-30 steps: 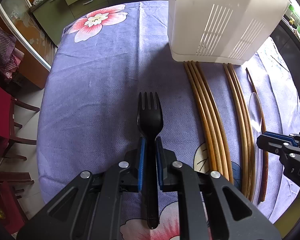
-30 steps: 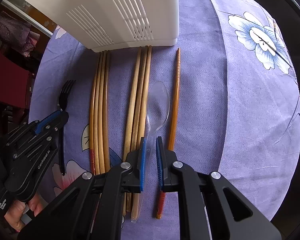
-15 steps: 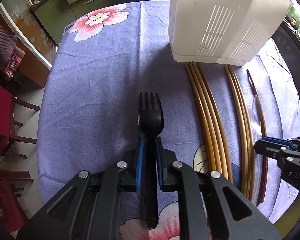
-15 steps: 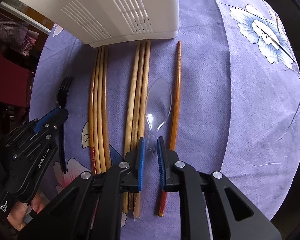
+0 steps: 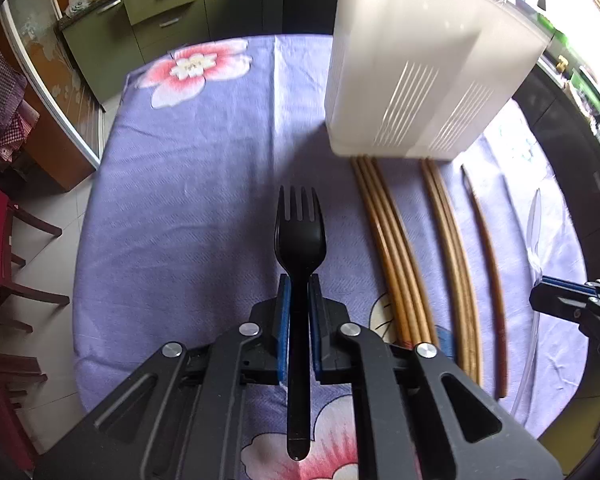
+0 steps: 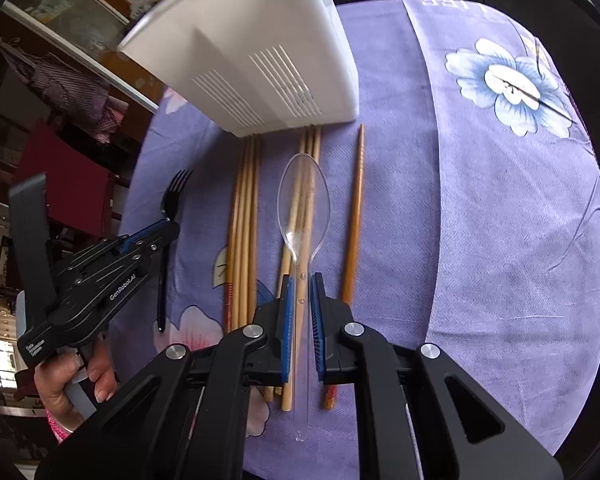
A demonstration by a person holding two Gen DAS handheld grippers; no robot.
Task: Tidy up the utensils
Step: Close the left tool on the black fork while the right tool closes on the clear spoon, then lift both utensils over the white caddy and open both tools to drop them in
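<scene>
The left gripper (image 5: pixel 299 312) clamps the black fork (image 5: pixel 300 236), tines pointing straight ahead; the right gripper (image 6: pixel 300 312) clamps the clear spoon (image 6: pixel 303 208), bowl forward, toward the white holder (image 6: pixel 256 60).

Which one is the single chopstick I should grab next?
Start at the white slotted bin on the purple cloth. Bundled chopsticks run from its base; the single chopstick lies alone, rightmost, beyond the clear spoon, darker orange with a red end.

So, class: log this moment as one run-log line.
left gripper: shut on black fork | right gripper: shut on clear spoon | white caddy: upright
</scene>
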